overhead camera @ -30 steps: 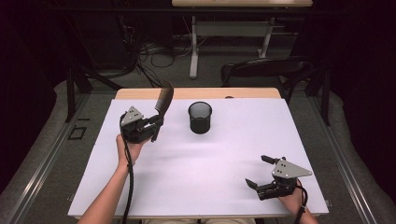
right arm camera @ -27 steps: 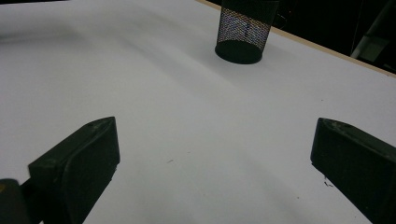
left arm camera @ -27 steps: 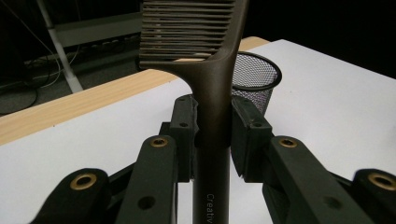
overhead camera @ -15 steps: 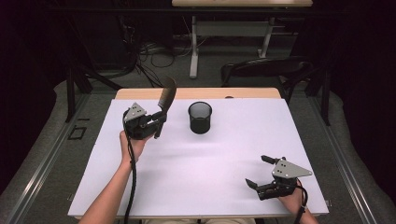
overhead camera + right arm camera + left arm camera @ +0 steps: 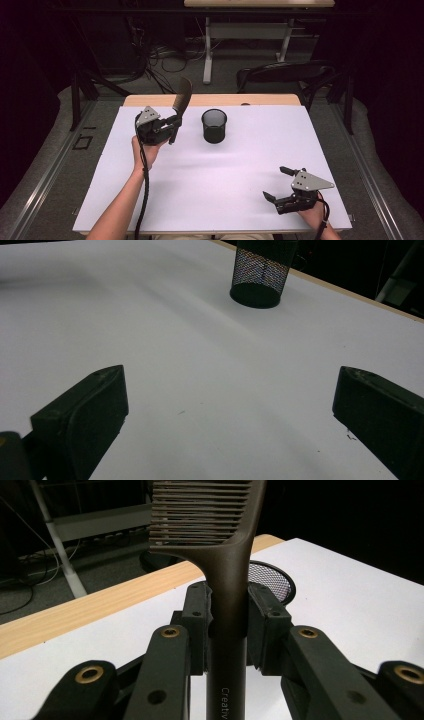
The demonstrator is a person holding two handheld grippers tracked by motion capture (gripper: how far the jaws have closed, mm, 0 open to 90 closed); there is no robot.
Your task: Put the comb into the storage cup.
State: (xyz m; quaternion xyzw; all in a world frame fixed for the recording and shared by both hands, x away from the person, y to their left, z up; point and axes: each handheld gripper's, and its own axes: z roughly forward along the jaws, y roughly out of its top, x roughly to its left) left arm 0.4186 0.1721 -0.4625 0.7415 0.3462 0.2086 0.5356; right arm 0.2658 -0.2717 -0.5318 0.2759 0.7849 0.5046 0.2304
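The left gripper [image 5: 172, 125] is clamping a dark brown comb [image 5: 181, 102] by its handle, with both pads pressing against the shaft and the jaws standing only slightly apart. In the left gripper view the comb [image 5: 227, 555] is rising upright between the jaws, teeth at the top and the handle running down past the pads. The comb is being held clear of the white table [image 5: 210, 200], above the far left part of the surface and just left of the black mesh cup [image 5: 214, 126].

Progress assessment: the pick-up is complete, since the comb is lifted and gripped securely. The likely remaining step is placement into the mesh cup, which is standing empty near the middle of the far edge. The comb is not yet over the rim; the gripper is near the cup but apart from it. A short travel toward the cup and a lowering of the handle end into the opening are judged to be outstanding.

Pose: the left forearm is extending from the near edge toward the far left corner, with the hand [image 5: 145, 150] wrapping the gripper body from below and the jaws pointing toward the cup. The right gripper [image 5: 281, 186] is resting low near the near right corner, its jaws standing wide apart with nothing between them, pointing across the table toward the cup [image 5: 262, 272].
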